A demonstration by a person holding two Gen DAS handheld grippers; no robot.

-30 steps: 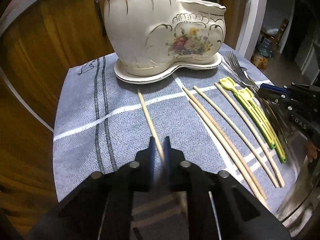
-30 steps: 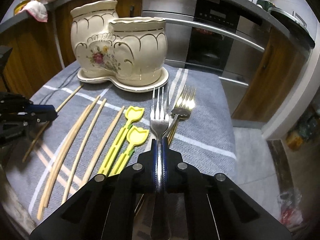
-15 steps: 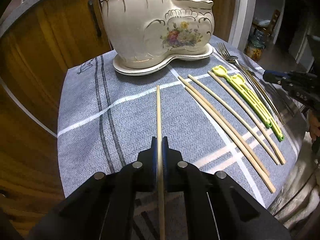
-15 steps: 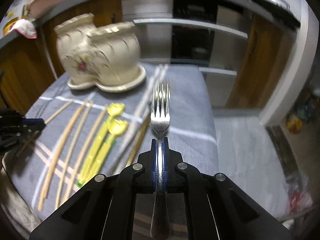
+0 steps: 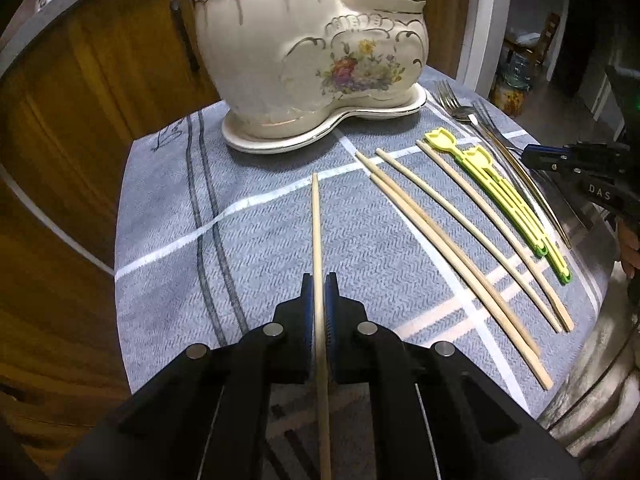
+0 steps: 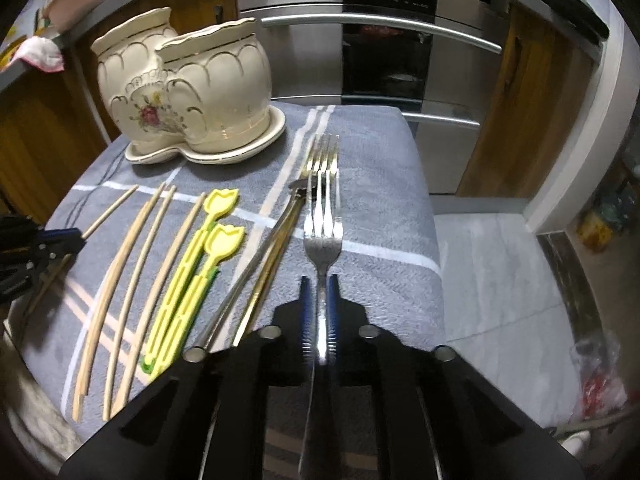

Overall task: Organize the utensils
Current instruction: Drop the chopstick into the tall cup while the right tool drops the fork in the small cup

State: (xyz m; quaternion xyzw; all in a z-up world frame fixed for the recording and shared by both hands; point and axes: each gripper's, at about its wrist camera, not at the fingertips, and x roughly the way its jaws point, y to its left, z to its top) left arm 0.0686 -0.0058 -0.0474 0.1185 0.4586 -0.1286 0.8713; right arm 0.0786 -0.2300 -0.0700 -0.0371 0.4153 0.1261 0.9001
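On grey cloth | left gripper pinches light stiff chopstick | right gripper clamps slippery steel fork by its neck

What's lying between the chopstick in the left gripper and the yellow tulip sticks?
Four loose chopsticks on the grey cloth, seen in the left wrist view.

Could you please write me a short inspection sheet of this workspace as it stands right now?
Surface: grey striped cloth.
Job's things: cream two-pot holder upright at the back; four wooden chopsticks, two yellow tulip sticks and two forks lying on the cloth.
Clutter: nothing seen.
Grippers: left gripper shut on a chopstick; right gripper shut on a silver fork.
Cables: nothing seen.
Surroundings: steel oven, wooden cabinets.
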